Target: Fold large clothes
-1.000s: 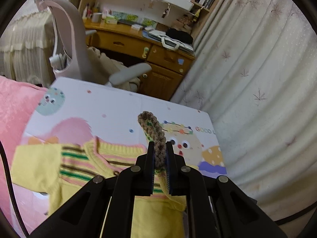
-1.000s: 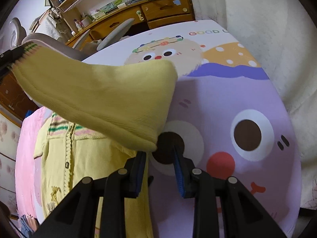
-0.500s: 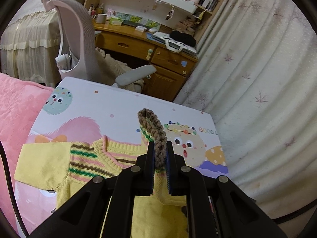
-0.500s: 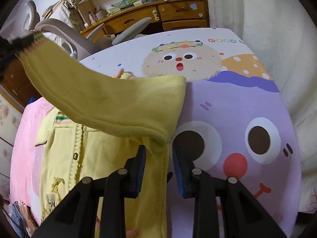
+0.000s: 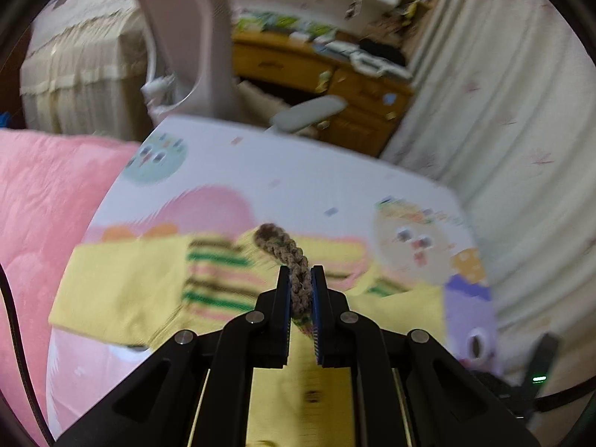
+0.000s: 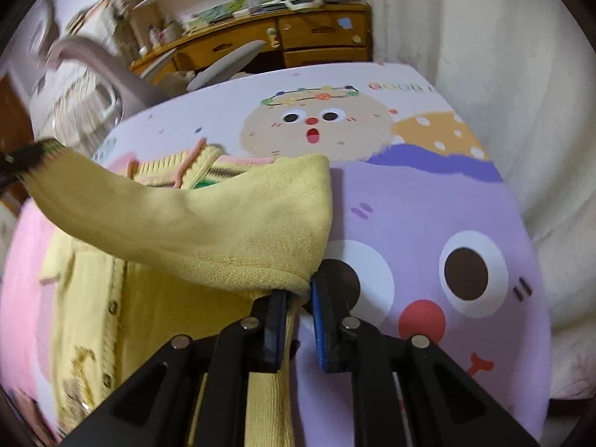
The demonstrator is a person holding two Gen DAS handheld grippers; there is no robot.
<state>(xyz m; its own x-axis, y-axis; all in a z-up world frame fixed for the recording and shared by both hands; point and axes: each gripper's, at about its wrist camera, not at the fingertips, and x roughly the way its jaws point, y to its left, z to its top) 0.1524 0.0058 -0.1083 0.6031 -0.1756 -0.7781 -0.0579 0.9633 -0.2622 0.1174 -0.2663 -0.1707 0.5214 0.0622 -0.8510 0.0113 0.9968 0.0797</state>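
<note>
A yellow knit cardigan with green, pink and brown stripes lies front up on the cartoon-print bed sheet. My left gripper is shut on the brown ribbed cuff of its sleeve and holds it above the body. In the right wrist view the lifted yellow sleeve spans from upper left to the right gripper, which is shut on the sleeve's fold at the cardigan's right edge. The buttoned front shows below.
A pink quilt lies left of the sheet. Beyond the bed's far edge stand a grey office chair and a wooden desk. A pale curtain hangs along the right side.
My left gripper has carried the cuff left over the cardigan's body. My right gripper has closed on the sleeve fold, and the sleeve now drapes further across the chest.
</note>
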